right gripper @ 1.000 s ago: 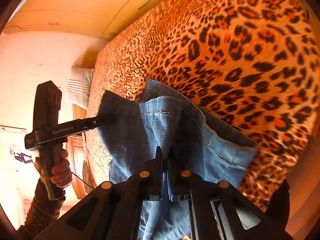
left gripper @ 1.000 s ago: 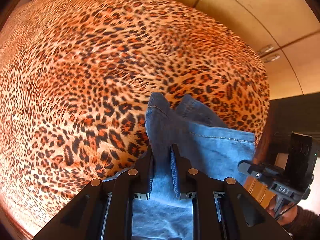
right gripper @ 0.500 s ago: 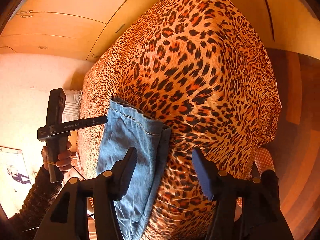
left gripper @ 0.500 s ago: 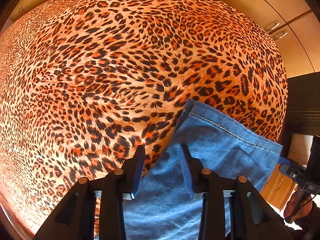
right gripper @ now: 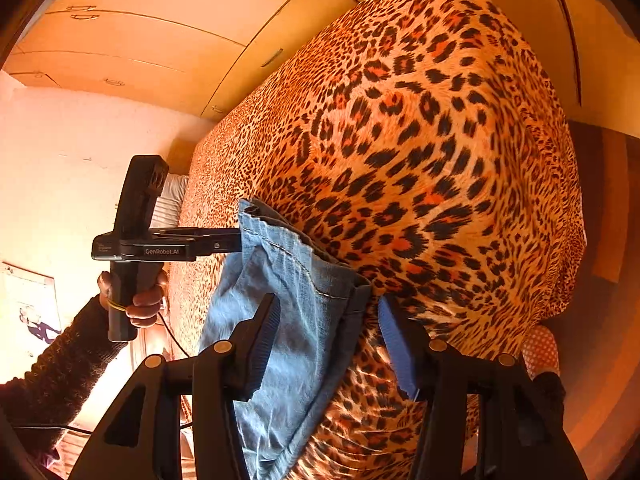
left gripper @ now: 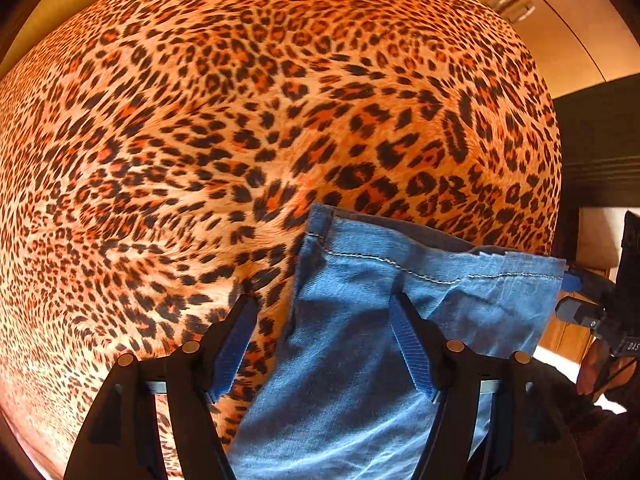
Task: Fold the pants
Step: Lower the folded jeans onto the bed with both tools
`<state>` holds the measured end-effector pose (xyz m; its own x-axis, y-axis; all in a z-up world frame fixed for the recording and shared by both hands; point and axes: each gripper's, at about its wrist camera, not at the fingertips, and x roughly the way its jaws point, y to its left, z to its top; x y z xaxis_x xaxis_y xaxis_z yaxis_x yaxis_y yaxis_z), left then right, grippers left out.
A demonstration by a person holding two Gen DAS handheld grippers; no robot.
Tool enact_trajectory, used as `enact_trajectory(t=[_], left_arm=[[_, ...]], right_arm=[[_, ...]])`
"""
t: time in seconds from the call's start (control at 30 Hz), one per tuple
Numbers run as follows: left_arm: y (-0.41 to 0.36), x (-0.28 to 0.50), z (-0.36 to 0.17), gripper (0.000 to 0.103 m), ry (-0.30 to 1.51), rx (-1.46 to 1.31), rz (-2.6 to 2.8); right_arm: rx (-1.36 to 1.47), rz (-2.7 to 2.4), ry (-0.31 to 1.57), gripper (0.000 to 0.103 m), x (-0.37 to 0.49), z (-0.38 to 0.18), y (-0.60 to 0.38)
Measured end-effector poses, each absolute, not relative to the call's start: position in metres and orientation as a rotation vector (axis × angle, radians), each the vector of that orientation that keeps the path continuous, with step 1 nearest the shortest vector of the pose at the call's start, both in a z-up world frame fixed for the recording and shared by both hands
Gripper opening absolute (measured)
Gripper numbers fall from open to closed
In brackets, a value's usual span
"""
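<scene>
Pants [left gripper: 360,320], blue denim, lie flat on the leopard-print bed [left gripper: 240,120], hem end just ahead of both tools. Left tool [left gripper: 324,312] has just spread wide, straddling the hem's corner, gripping nothing. Right tool [right gripper: 328,316] stands half open over the opposite corner, pads clear of cloth.

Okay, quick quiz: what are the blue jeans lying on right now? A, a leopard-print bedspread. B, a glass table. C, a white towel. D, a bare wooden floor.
A: the jeans lie flat on the leopard-print bedspread, and both views show its spots around the hem.
</scene>
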<state>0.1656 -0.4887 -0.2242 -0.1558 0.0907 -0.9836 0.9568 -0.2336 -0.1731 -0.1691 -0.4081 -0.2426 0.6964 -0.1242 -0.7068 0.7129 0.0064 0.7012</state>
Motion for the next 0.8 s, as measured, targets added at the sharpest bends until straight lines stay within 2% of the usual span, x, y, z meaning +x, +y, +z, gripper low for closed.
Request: enact_trajectory(t=[0.13,0.37,0.5,0.53,0.7,0.73,0.77,0.8], left_arm=[[-0.491,0.151,-0.229,0.071,1.15,1.453,-1.521],[-0.501,0.147,-0.231,0.071,1.173,1.474,-1.538],[-0.504,0.145,-0.226,0.036,1.244,1.466,-1.603],[-0.504,0.147,-0.225,0.03,1.241,1.465,-1.604],[-0.498,0.162,-0.223,0.018,1.308,1.344,-1.567],[-0.495,0.163,-0.221,0.012,1.322,1.319,-1.57],[-0.492,0.162,-0.218,0.012,1.341,1.291,-1.587],[-0.487,0.162,-0.216,0.011,1.33,1.271,-1.589]], right_arm=[[1.439,-0.646,0.534,0.054,-0.154,-0.247,-0.407],[1.551,-0.572,0.439,0.053,-0.158,-0.263,-0.408],[1.572,-0.555,0.416,0.053,-0.157,-0.267,-0.41],[1.576,-0.549,0.408,0.053,-0.158,-0.268,-0.41],[1.621,-0.519,0.343,0.051,-0.162,-0.28,-0.411],[1.629,-0.507,0.338,0.047,-0.159,-0.282,-0.413],[1.623,-0.507,0.349,0.039,-0.155,-0.282,-0.415],[1.613,-0.507,0.377,0.018,-0.148,-0.283,-0.416]])
